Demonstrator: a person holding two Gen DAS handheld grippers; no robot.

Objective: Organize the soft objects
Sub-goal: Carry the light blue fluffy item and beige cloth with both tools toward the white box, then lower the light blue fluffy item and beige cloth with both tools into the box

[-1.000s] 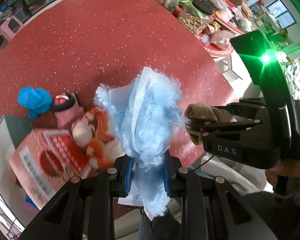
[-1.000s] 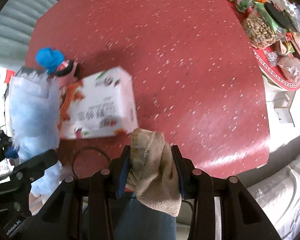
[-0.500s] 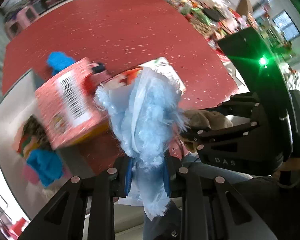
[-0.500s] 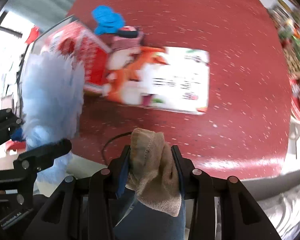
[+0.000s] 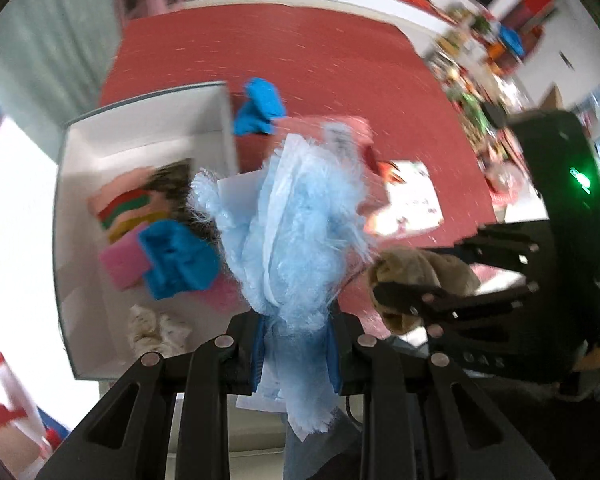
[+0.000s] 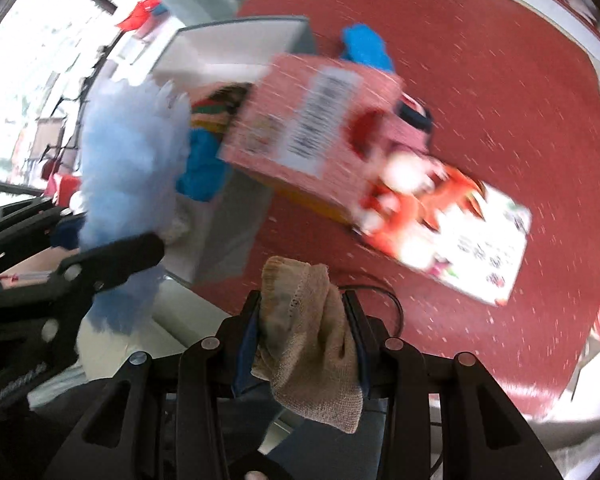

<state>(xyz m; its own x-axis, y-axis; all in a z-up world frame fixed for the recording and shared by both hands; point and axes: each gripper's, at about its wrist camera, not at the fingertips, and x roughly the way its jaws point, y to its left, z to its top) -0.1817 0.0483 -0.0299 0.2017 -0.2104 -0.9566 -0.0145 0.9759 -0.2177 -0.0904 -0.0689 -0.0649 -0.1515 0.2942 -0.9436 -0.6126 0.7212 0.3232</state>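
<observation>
My left gripper (image 5: 296, 336) is shut on a fluffy light-blue soft item (image 5: 296, 220), held up just right of a white open box (image 5: 140, 120). The box holds a striped cloth (image 5: 128, 210), a pink sponge (image 5: 122, 266), a blue cloth (image 5: 178, 260) and a pale crumpled cloth (image 5: 156, 328). My right gripper (image 6: 306, 332) is shut on a beige knit cloth (image 6: 308, 336); it also shows at the right of the left wrist view (image 5: 416, 276). The fluffy item (image 6: 132, 152) and the box (image 6: 236, 44) also show in the right wrist view.
On the red table (image 6: 500, 80) lie a pink carton (image 6: 316, 136), a white and orange carton (image 6: 460, 228), a blue soft item (image 6: 366, 46) and a plush toy (image 6: 412, 116). A black cable (image 6: 384, 296) loops at the near edge. Snacks crowd the far table (image 5: 472, 60).
Both views have swung left, so the white box with its cloths now fills the left side. Both grippers keep hold of their items and sit closer to the box.
</observation>
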